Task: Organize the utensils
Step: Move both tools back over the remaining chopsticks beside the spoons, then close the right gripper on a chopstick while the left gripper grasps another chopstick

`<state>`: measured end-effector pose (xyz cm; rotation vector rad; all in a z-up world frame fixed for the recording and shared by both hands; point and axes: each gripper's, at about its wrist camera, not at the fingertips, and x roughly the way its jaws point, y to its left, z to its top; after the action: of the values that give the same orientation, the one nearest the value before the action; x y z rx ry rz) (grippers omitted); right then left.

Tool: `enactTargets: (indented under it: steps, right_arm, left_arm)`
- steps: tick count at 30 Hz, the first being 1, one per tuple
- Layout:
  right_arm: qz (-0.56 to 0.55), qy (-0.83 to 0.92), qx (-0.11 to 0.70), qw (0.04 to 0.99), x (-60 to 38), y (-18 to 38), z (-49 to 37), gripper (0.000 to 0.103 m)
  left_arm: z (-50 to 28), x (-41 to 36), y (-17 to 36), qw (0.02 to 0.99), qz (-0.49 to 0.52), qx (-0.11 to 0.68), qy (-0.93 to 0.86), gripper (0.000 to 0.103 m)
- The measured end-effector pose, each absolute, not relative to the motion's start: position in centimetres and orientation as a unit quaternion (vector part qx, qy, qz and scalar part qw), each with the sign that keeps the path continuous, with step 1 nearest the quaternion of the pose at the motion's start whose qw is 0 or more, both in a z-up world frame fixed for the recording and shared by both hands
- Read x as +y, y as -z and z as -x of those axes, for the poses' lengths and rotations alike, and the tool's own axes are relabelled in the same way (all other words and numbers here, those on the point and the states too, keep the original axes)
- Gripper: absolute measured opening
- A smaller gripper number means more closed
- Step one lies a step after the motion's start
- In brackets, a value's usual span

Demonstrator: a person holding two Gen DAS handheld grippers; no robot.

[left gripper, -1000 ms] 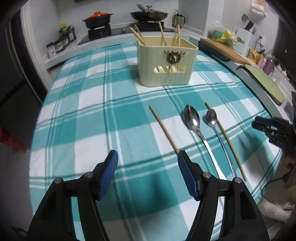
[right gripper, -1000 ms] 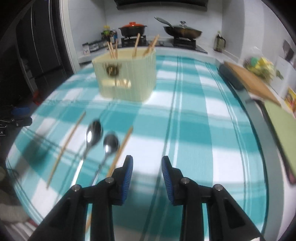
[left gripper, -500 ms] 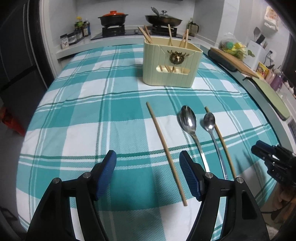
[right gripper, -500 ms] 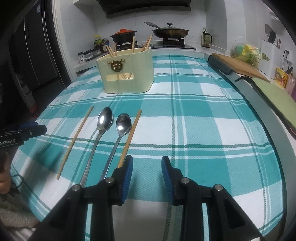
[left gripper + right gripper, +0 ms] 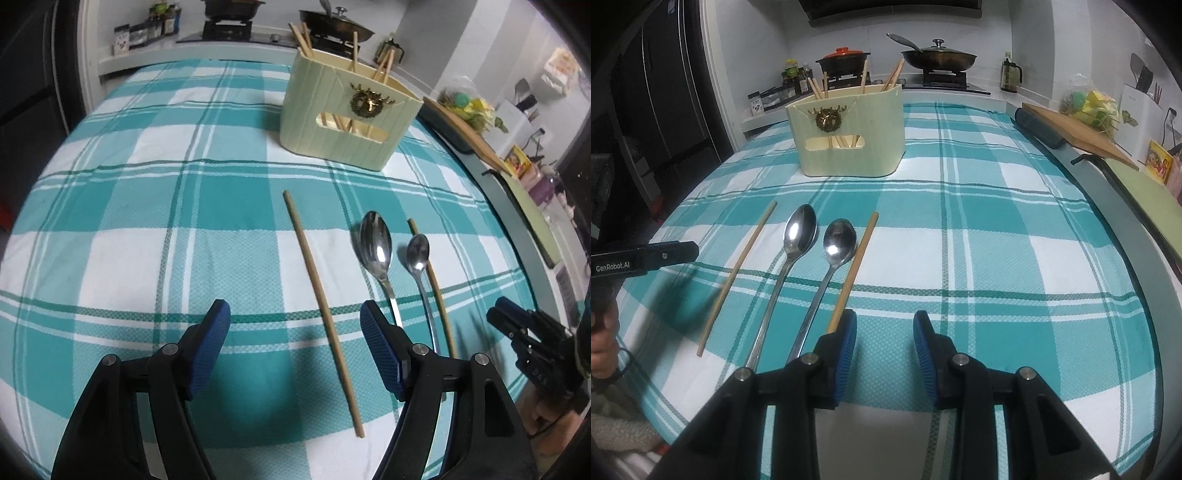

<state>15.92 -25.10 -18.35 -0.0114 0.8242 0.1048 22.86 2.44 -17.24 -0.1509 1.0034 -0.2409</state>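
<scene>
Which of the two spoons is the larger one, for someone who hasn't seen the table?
Start at the cream utensil holder on the checked tablecloth. Nearer the camera lie two chopsticks and two spoons; the larger spoon is the left spoon, with the longer bowl.

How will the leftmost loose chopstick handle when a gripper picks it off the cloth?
The leftmost chopstick looks thin, straight and wooden: probably stiff and light. Lying flat on the checked tablecloth, it may roll or pivot if pinched off-centre.

teal plaid tablecloth (image 5: 997,229) | grey wall (image 5: 1027,33) | stove (image 5: 942,79) behind | dark cabinet, possibly fridge (image 5: 661,92)
</scene>
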Motion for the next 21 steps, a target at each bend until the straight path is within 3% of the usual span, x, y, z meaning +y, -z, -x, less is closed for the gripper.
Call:
enactTargets:
  steps: [6,15,21]
  right_arm:
    - [-0.011,-0.064,0.412,0.909,-24.5,18.8,-17.8,0.034]
    - [0.007,-0.09,0.433,0.897,-22.0,20.4,-20.4,0.031]
    - [0.016,-0.095,0.446,0.89,-21.5,21.5,-21.1,0.023]
  left_arm:
    - [-24.3,1.0,18.9,0.86,0.074,0.493,0.113,0.074]
    - [-23.5,-1.5,21.0,0.872,-0.002,0.484,0.066,0.074]
    - [-22.9,-1.6,21.2,0.877,-0.014,0.477,0.059,0.074]
